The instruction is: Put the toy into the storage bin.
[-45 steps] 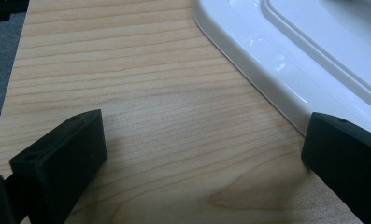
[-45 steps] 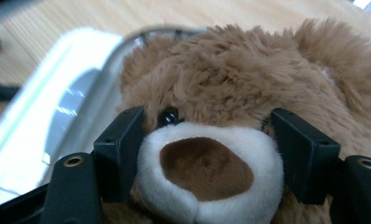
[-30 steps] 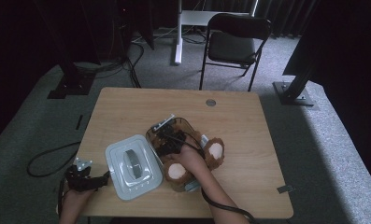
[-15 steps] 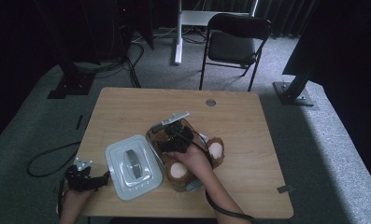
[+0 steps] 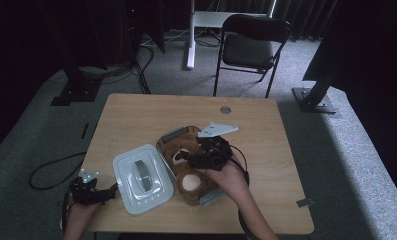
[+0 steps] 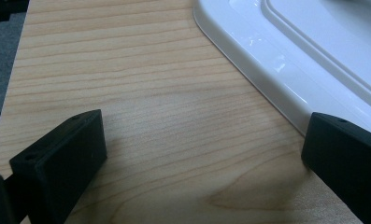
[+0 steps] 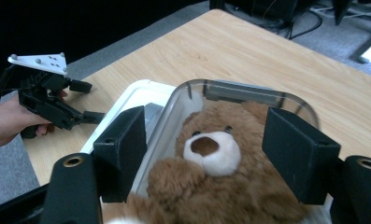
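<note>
Currently the right gripper (image 5: 186, 159) is hovering over the bear (image 7: 211, 186), which is sitting in the clear box (image 5: 167, 136) near the table's (image 5: 136, 110) front edge, jaws apart and empty. Left gripper (image 5: 115, 189), at the front-left corner, is idling, jaws wide and holding nothing, beside the white lid (image 5: 142, 177). Likely next: fetching the lid and seating it. Bear's lower body is getting cut off; the box's front wall is hard to make out.

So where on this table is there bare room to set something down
Free: the far strip of the table beyond the clear box, and the right side toward its edge. Crowded: the near middle, where the white lid, box and teddy bear sit together.
</note>
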A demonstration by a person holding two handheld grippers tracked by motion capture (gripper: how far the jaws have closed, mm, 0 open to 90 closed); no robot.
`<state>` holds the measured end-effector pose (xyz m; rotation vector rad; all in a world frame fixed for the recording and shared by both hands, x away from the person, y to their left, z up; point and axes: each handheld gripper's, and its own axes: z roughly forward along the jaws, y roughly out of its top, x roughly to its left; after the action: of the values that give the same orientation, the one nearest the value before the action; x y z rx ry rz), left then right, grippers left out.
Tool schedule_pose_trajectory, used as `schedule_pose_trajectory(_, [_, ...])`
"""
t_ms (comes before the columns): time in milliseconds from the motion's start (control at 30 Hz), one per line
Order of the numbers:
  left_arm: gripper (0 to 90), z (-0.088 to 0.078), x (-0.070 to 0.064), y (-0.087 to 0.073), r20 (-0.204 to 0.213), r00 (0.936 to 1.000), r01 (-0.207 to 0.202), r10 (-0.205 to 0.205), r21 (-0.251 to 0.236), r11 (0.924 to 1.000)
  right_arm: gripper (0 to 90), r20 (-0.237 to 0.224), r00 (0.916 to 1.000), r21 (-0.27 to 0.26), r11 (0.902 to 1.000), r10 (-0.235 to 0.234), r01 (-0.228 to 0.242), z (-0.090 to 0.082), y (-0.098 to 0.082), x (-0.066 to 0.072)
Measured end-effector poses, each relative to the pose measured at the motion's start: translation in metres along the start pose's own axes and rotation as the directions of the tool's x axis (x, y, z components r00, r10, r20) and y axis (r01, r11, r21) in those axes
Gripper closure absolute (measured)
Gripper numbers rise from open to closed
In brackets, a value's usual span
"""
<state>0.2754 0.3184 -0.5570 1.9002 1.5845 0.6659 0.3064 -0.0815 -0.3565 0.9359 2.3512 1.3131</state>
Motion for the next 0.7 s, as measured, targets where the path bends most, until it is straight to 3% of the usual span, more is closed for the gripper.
schedule_pose_trajectory(200, [0.7, 0.0, 0.0, 0.0, 0.0, 1.0, -0.001, 0.001, 0.0, 1.0, 29.8, 0.028, 0.9993, -0.026, 0.9994, 0.025, -0.024, -0.024, -0.015, -0.01])
schedule_pose_trajectory(400, [0.7, 0.0, 0.0, 0.0, 0.0, 1.0, 0.001, -0.001, 0.0, 1.0, 29.8, 0.065, 0.9971, -0.012, 0.9991, 0.04, -0.039, -0.038, -0.036, -0.018])
schedule_pose_trajectory(700, [0.7, 0.0, 0.0, 0.0, 0.0, 1.0, 0.002, -0.002, 0.0, 1.0, 33.9, 0.132, 0.9845, -0.037, 0.9931, 0.115, -0.111, -0.074, -0.066, -0.038])
